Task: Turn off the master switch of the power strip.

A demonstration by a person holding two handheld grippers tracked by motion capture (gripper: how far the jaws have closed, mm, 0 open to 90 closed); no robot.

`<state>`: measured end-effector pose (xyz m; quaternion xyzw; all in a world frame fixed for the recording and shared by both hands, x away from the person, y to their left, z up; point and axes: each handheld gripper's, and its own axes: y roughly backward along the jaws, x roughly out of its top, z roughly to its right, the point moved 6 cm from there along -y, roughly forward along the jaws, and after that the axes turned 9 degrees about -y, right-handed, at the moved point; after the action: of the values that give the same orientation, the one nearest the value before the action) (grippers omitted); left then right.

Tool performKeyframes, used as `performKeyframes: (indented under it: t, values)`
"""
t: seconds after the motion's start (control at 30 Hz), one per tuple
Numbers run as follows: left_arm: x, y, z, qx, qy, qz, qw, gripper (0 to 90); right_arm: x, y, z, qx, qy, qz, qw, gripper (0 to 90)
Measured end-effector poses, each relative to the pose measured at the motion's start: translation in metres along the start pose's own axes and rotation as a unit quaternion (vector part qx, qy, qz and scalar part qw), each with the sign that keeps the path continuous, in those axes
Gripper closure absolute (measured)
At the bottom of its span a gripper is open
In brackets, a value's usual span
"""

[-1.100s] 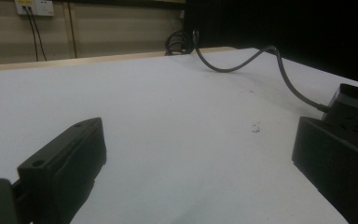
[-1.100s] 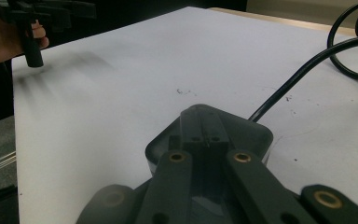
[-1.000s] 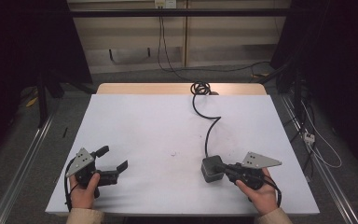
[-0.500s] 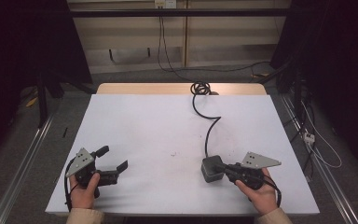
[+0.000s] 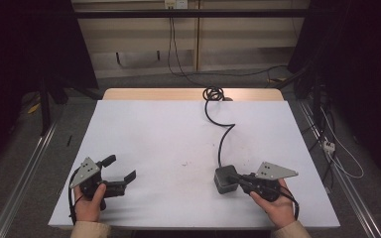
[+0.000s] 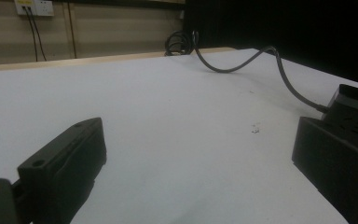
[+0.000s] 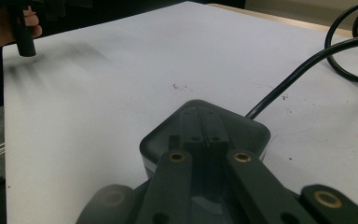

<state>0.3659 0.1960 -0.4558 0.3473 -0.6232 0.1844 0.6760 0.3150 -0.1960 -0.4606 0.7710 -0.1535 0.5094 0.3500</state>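
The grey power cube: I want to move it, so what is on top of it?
The right claw lies over the power cube, covering part of its socket face.

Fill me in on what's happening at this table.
A person holds a hand-held gripper in each hand at a white table. The right hand-held gripper has its jaws over a grey power cube, whose black cable runs to the far edge. The left hand-held gripper sits open, apart from it.
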Motion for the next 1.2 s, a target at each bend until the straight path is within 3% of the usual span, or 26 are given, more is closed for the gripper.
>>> performKeyframes:
  t: [0.17, 0.27, 0.63, 1.2]
  values:
    - [-0.0001, 0.0, 0.0, 0.0, 0.0, 0.0, 1.0, 2.5, 0.0007, -0.0002, -0.0009, -0.001, 0.003, -0.005, 1.0, 90.0]
    - [-0.0002, -0.0003, 0.0002, 0.0, 0.0, 0.0, 1.0, 2.5, 0.0011, -0.0004, -0.0018, -0.005, 0.017, -0.009, 0.9998, 90.0]
    - [0.0, -0.0001, 0.0007, 0.0, -0.001, 0.001, 1.0, 2.5, 0.0017, -0.0005, -0.0011, -0.004, 0.001, -0.014, 0.9999, 90.0]
    - [0.0003, -0.0006, 0.0013, -0.001, 0.0, 0.002, 1.0, 2.5, 0.0032, -0.0011, -0.0041, -0.017, 0.022, -0.025, 0.9993, 90.0]
